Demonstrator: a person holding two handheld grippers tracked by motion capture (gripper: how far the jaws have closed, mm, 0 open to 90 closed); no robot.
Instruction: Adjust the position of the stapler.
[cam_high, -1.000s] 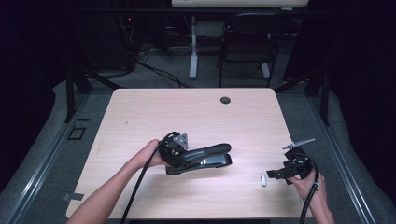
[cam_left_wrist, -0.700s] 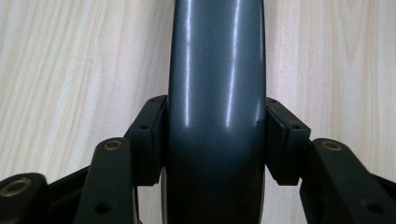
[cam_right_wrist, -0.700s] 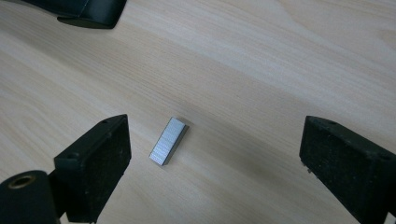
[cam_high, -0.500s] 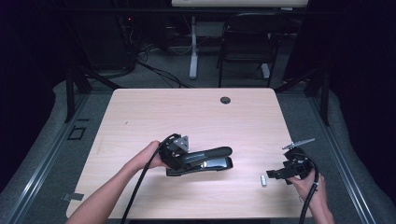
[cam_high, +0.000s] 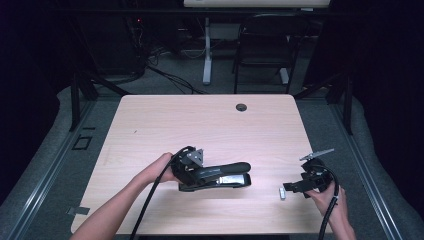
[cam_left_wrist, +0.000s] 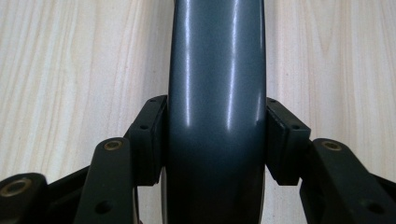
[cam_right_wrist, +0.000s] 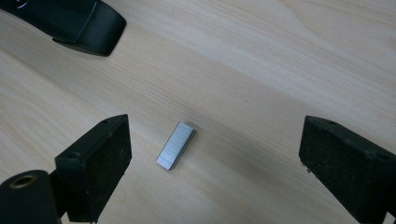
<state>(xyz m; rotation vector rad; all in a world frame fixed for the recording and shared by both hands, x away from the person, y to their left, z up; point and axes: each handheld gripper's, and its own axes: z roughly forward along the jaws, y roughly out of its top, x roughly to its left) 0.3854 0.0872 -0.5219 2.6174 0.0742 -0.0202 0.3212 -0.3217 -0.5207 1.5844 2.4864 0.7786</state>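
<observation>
A black stapler (cam_high: 220, 176) lies on the wooden table (cam_high: 210, 125), nose to the right. My left gripper (cam_high: 192, 167) is shut on its rear half; in the left gripper view both pads (cam_left_wrist: 149, 140) press the sides of the stapler's glossy dark top arm (cam_left_wrist: 215, 93). A small silver strip of staples (cam_high: 282, 193) lies on the table to the stapler's right. My right gripper (cam_high: 292, 189) hovers beside it, open; in the right gripper view the staple strip (cam_right_wrist: 175, 145) lies flat between the wide-apart pads (cam_right_wrist: 100, 163), nearer the left one, untouched. The stapler's nose (cam_right_wrist: 74, 23) shows at the top left there.
A round cable grommet (cam_high: 241, 107) sits near the table's far edge. Beyond the table stand a chair (cam_high: 265, 50) and a desk leg (cam_high: 206, 50) on a dark floor with cables. Black cables trail from both grippers toward the near table edge.
</observation>
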